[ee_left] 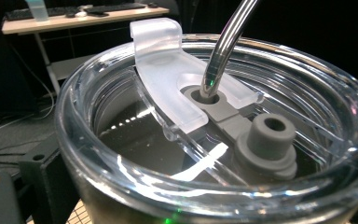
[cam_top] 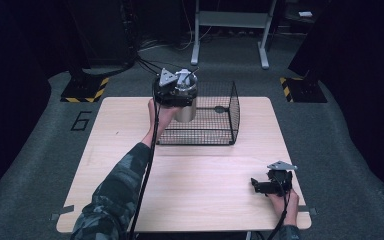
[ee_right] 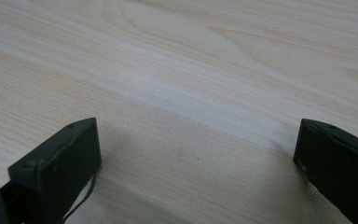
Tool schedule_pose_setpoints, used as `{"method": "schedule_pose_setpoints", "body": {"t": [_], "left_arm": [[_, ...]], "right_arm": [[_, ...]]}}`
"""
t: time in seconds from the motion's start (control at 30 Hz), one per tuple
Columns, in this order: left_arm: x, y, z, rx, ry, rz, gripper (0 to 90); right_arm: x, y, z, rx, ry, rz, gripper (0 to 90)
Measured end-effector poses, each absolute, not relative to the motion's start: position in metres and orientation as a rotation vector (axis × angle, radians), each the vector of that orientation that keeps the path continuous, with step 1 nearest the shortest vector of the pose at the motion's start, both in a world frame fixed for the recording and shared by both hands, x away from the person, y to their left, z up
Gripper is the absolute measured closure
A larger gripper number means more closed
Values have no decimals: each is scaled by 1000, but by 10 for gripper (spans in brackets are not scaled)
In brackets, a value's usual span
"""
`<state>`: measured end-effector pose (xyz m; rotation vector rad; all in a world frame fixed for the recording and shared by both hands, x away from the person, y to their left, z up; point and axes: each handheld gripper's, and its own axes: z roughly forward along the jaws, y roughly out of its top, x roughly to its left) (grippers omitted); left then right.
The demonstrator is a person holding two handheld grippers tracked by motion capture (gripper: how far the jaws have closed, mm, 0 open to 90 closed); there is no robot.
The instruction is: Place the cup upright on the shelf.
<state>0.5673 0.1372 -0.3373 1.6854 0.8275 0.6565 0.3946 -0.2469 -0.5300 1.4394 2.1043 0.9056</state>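
A steel tumbler (cam_top: 186, 111) with a clear lid (ee_left: 121, 182) and a bent metal straw (ee_left: 223, 46) is at the left end of a black wire basket (cam_top: 220, 117). My left gripper (cam_top: 179, 100) is shut on the tumbler just below its rim. Whether the tumbler rests on the basket floor I cannot tell. The lid carries a frosted sliding tab (ee_left: 168, 79) and a grey rubber plug (ee_left: 265, 144). My right gripper (cam_top: 258, 186) lies low over the wooden table (cam_top: 205, 195) near its front right corner. Its jaws stand wide open (ee_right: 196, 149) over bare wood.
The basket stands at the table's far middle edge. Stand bases with yellow-black tape (cam_top: 85, 90) sit on the grey floor behind both far corners. A white desk frame (cam_top: 230, 30) is farther back. The left gripper's cable (cam_top: 147, 165) runs along the forearm.
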Motion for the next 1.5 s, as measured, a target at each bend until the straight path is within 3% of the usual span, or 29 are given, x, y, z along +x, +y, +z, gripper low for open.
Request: {"method": "schedule_pose_setpoints", "body": {"t": [1.5], "left_arm": [[615, 93, -400, 1777, 1014, 641, 38]], "right_arm": [[394, -247, -530, 1429, 2106, 912, 5]]}}
